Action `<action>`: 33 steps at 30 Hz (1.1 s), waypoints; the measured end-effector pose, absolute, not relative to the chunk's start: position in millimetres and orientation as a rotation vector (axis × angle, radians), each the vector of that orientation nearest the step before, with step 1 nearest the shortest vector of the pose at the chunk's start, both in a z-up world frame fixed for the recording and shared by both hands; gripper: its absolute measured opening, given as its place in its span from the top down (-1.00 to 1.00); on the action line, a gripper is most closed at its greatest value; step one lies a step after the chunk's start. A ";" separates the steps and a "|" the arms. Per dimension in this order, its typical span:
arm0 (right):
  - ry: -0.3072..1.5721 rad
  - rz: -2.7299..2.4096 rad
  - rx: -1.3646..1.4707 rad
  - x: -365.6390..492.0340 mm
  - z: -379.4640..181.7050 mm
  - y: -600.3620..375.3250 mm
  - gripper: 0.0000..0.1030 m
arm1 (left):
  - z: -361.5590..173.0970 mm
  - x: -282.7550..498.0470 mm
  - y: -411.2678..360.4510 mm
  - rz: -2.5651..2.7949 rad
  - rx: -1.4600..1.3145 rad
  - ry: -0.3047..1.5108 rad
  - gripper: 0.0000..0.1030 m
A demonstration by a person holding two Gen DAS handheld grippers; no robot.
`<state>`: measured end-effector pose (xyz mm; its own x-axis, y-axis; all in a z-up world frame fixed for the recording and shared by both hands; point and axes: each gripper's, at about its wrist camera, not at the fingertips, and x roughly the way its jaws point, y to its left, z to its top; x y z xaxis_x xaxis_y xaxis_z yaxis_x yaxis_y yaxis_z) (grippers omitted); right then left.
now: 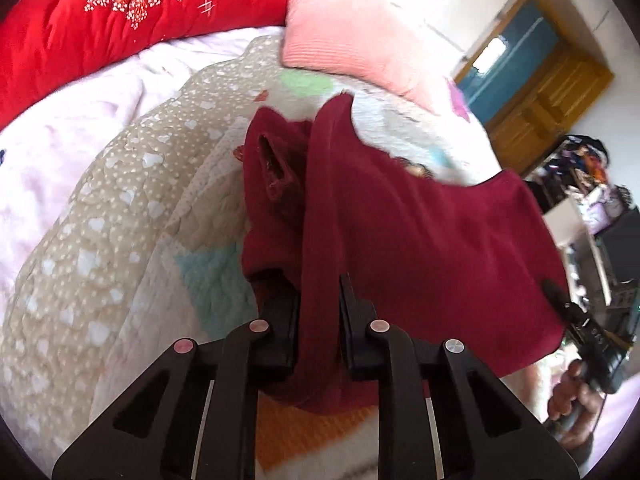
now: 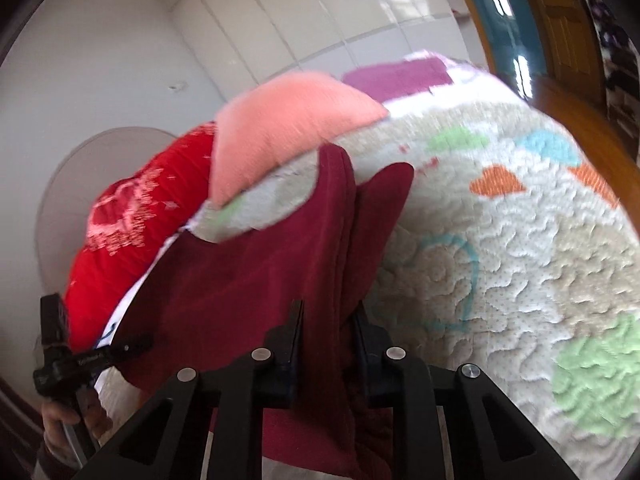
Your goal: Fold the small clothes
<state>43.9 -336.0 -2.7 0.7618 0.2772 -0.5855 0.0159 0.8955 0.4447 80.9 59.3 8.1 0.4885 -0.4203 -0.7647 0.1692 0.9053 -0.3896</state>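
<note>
A dark red small garment (image 1: 432,248) hangs stretched between my two grippers above a quilted bed. My left gripper (image 1: 320,304) is shut on one edge of the garment, with cloth bunched between the fingers and a sleeve opening (image 1: 272,164) drooping at the left. My right gripper (image 2: 326,332) is shut on the other edge of the garment (image 2: 240,296). The right gripper also shows in the left wrist view (image 1: 576,320) at the far right, and the left gripper shows in the right wrist view (image 2: 80,356) at the lower left.
The bed has a patterned quilt with hearts (image 2: 500,260) and a white sheet (image 1: 60,140). A pink pillow (image 1: 352,32) and a red floral blanket (image 1: 100,20) lie at the head. A tiled wall (image 2: 280,20), a wooden door (image 1: 548,96) and cluttered shelves (image 1: 592,208) stand beyond.
</note>
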 end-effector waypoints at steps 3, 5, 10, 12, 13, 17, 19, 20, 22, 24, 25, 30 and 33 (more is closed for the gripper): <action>0.685 0.202 0.453 7.8 11.4 -336.7 0.61 | 15.8 46.2 62.6 -0.398 -0.243 1.005 0.70; 0.689 0.220 0.449 -24.4 16.1 -340.7 0.61 | 11.1 15.2 62.3 -0.434 -0.211 1.030 0.70; 0.783 0.203 0.473 -94.4 -5.5 -355.4 0.61 | -9.3 -35.9 49.4 -0.451 -0.105 1.053 0.68; 0.843 0.176 0.467 -104.1 -20.5 -356.4 0.59 | -10.9 -42.6 44.6 -0.421 -0.059 1.032 0.58; 0.883 0.140 0.444 -105.4 -28.6 -355.7 0.58 | -10.1 -41.8 44.9 -0.410 -0.067 1.034 0.56; 0.838 -0.012 0.339 -112.2 -14.3 -358.2 0.10 | 1.7 -39.8 53.4 -0.355 -0.110 1.029 0.34; 0.761 -0.013 0.340 -114.3 5.0 -360.2 0.07 | 10.9 -38.7 56.7 -0.319 -0.085 0.990 0.26; 0.733 0.005 0.349 -111.7 13.6 -359.7 0.07 | 16.2 -36.0 55.6 -0.312 -0.078 0.974 0.24; 0.713 0.030 0.347 -102.0 23.2 -354.2 0.07 | 23.8 -28.0 52.5 -0.310 -0.093 0.957 0.24; 0.714 0.035 0.331 -84.1 25.4 -342.1 0.08 | 29.1 -15.3 44.0 -0.318 -0.106 0.941 0.12; 0.711 0.042 0.325 -74.5 23.9 -337.4 0.07 | 30.3 -6.2 38.1 -0.312 -0.112 0.937 0.11; 0.775 0.013 0.290 -18.0 3.4 -320.0 0.08 | 21.1 45.8 16.3 -0.248 -0.148 0.968 0.11; 0.795 -0.044 0.283 1.9 -9.1 -326.8 0.07 | 6.8 71.4 13.9 -0.190 -0.144 1.000 0.11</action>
